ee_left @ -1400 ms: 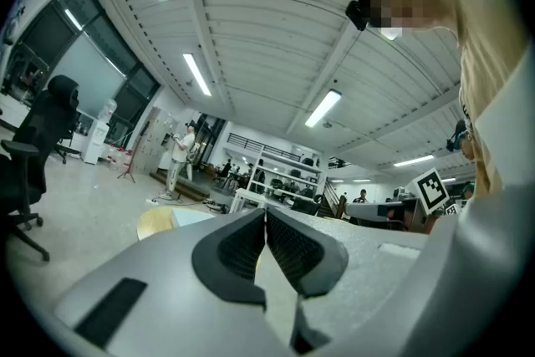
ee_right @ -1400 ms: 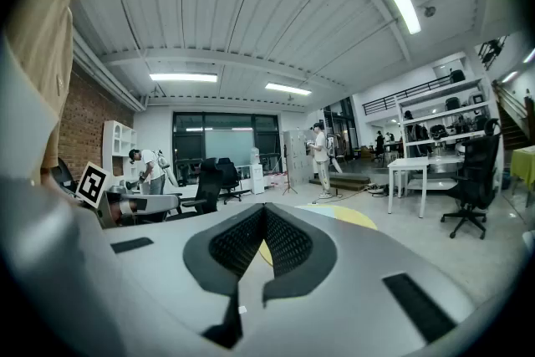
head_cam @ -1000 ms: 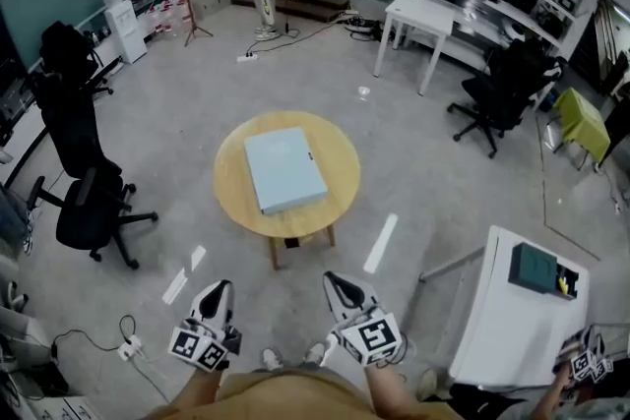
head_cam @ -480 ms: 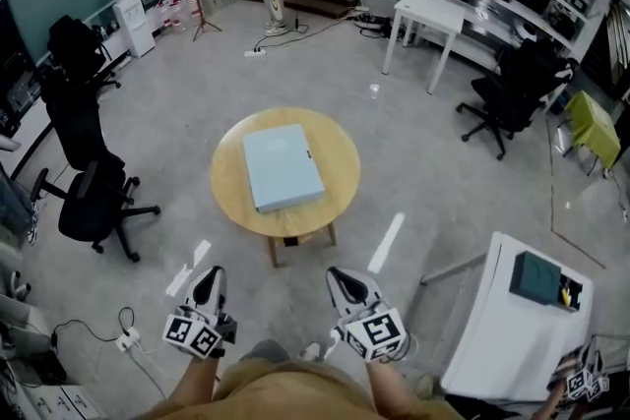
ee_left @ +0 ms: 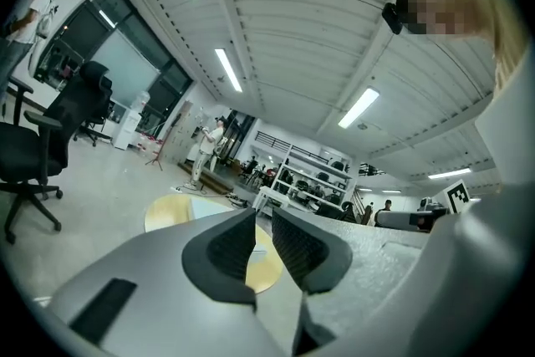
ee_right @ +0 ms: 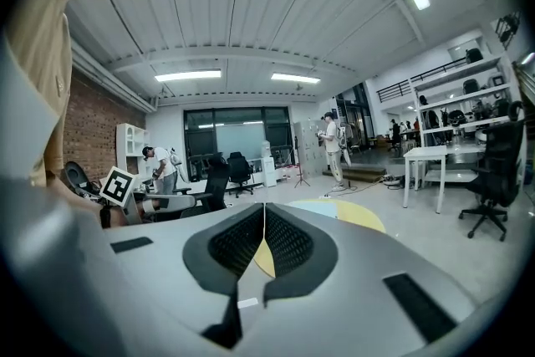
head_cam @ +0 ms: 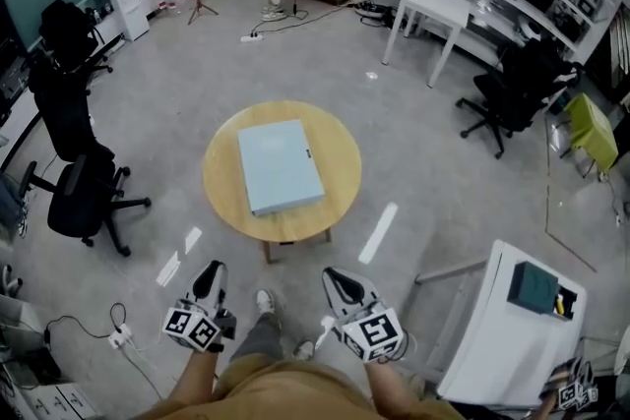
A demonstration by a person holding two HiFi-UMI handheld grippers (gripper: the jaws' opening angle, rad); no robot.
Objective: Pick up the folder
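Note:
The light blue folder (head_cam: pixel 281 165) lies flat on the round wooden table (head_cam: pixel 222 190), and nothing touches it. Both grippers are held low in front of the person, well short of the table. My left gripper (head_cam: pixel 209 270) points level at the table; its jaws are opening, a narrow gap shows between them and nothing is in it. My right gripper (head_cam: pixel 335 278) is shut on nothing. In the left gripper view the folder (ee_left: pixel 202 206) and table (ee_left: pixel 167 211) show beyond the left gripper (ee_left: pixel 263 217). The right gripper view shows the folder (ee_right: pixel 313 208) past the right gripper (ee_right: pixel 264 211).
Black office chairs (head_cam: pixel 84 202) stand left of the table. A white table (head_cam: pixel 512 330) with a dark green box (head_cam: pixel 536 285) is at the lower right. Another white table (head_cam: pixel 438 5) and chair (head_cam: pixel 502 98) are farther off. A power strip (head_cam: pixel 118 337) lies on the floor.
The person has stepped toward the round table, so both grippers are nearer to it. A shoe now shows on the floor between the grippers.

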